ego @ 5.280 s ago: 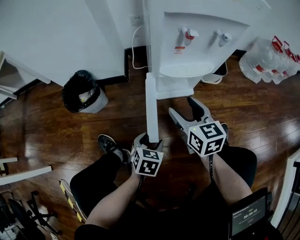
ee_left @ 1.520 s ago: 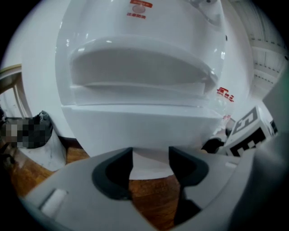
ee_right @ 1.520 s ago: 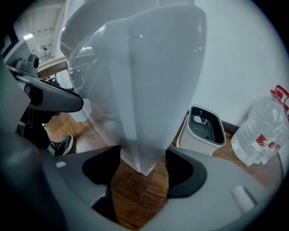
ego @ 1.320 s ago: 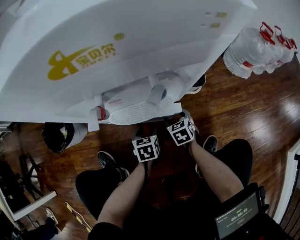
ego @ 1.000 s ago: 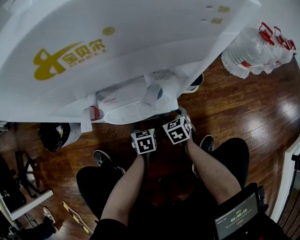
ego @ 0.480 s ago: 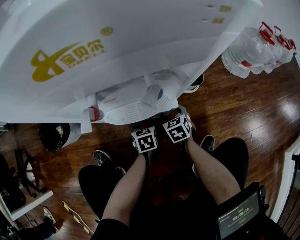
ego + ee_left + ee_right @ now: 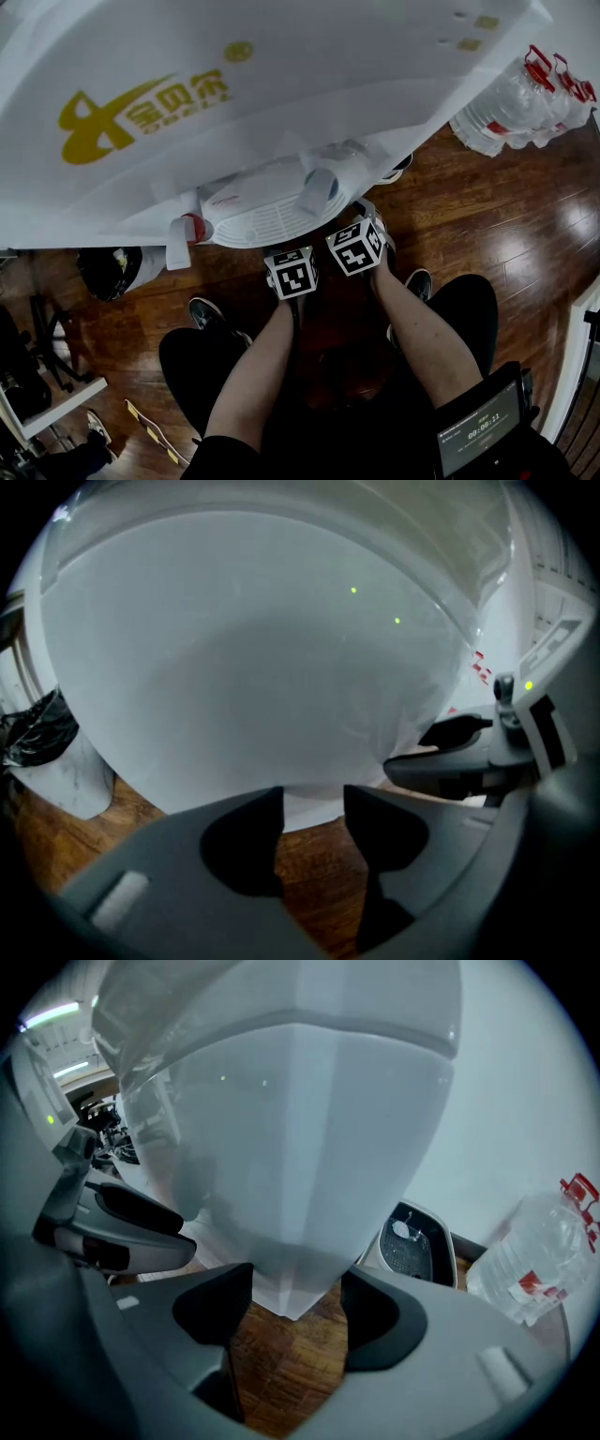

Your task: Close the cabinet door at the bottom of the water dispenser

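Looking down, we saw the tall white plastic water dispenser (image 7: pixel 281 84) with its yellow logo filling the upper head view, its round white drip tray (image 7: pixel 267 220) just above our two hands. At the bottom, the flat white cabinet door (image 7: pixel 244 667) faced the left gripper (image 7: pixel 311 801) closely and looked flush with the body, though we could not tell whether it was latched. That gripper's jaws stood partly apart, had just been closing, and held nothing; only the brown wooden floor (image 7: pixel 309 855) showed between them. The right gripper (image 7: pixel 296 1283) pointed at the cabinet's front corner, its jaws wide, just narrowed slightly, and empty.
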Motion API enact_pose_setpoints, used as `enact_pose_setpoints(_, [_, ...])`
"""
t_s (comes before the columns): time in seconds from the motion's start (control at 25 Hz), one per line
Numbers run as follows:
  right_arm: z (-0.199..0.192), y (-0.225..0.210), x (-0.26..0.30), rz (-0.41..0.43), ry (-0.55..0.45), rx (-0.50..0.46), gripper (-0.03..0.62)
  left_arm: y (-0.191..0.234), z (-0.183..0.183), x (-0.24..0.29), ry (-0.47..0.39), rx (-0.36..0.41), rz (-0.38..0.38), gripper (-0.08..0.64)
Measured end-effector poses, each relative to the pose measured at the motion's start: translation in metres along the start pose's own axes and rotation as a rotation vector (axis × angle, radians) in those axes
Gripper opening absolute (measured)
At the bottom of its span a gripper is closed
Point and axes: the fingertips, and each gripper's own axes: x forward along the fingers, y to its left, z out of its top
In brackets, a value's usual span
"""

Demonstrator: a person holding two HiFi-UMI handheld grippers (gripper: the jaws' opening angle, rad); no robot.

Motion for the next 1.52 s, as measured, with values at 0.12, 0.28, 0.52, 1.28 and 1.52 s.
enact_pose_setpoints(0.12, [0.000, 0.001, 0.001, 0.003, 0.008, 0.012, 0.296, 0.001, -0.001, 0.000, 0.002, 0.014, 0.012, 0.221])
enact_pose_setpoints(0.28, [-0.001, 0.002, 0.001, 0.010, 0.009, 0.010, 0.296, 0.001, -0.001, 0.000, 0.010, 0.004, 0.012, 0.221])
enact_pose_setpoints(0.52, [-0.002, -0.001, -0.002, 0.009, 0.007, 0.015, 0.290, -0.002, 0.002, -0.003, -0.004, 0.094, -0.016, 0.225])
enact_pose_setpoints(1.28, [0.016, 0.040, -0.131, -0.022, -0.262, 0.137, 0.213, -0.032, 0.027, -0.139, -0.250, 0.252, -0.110, 0.224])
enact_pose_setpoints(1.52, [-0.001, 0.064, -0.217, -0.040, -0.385, 0.188, 0.198, -0.065, -0.001, -0.232, -0.342, 0.227, -0.182, 0.224])
